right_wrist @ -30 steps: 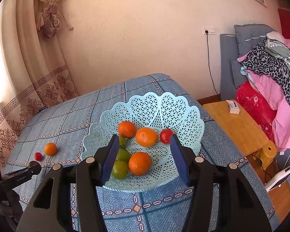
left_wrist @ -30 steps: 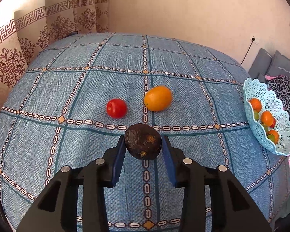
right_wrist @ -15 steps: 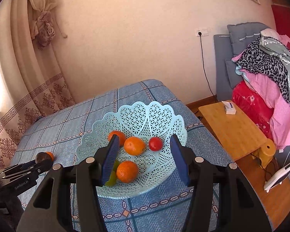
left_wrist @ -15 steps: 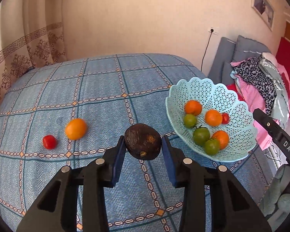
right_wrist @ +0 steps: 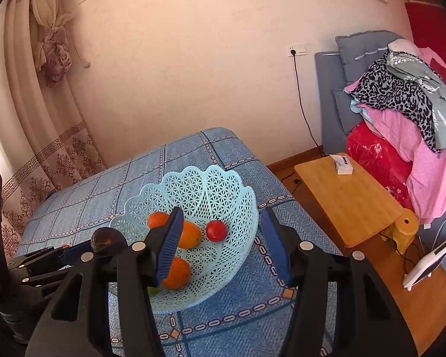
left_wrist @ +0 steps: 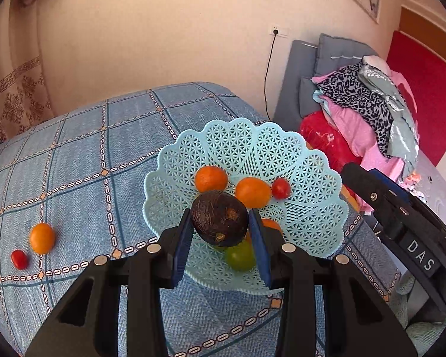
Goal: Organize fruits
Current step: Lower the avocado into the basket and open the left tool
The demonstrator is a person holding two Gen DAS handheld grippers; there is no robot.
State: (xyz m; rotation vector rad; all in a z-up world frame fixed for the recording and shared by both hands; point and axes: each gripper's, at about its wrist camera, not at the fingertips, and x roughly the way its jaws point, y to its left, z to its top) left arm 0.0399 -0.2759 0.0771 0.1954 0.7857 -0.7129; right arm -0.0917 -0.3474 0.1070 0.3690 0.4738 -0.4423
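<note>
My left gripper (left_wrist: 220,232) is shut on a dark brown avocado (left_wrist: 219,221) and holds it above the near edge of the light blue lattice basket (left_wrist: 309,217). The basket holds several oranges, a red tomato (left_wrist: 280,188) and a green fruit (left_wrist: 239,255). An orange (left_wrist: 42,238) and a small red tomato (left_wrist: 19,259) lie on the blue checked tablecloth (left_wrist: 83,160) at the left. My right gripper (right_wrist: 223,247) is open and empty, just over the basket (right_wrist: 232,255); the avocado (right_wrist: 107,240) shows at its left.
The right gripper's body (left_wrist: 401,229) reaches in at the right of the left wrist view. A wooden side table (right_wrist: 351,196) with a small box stands right of the bed. A pile of clothes (right_wrist: 407,113) and a wall lie behind.
My left gripper carried the avocado to the right, from beside the loose orange and tomato to over the basket. My right gripper drew back and rose a little from the basket.
</note>
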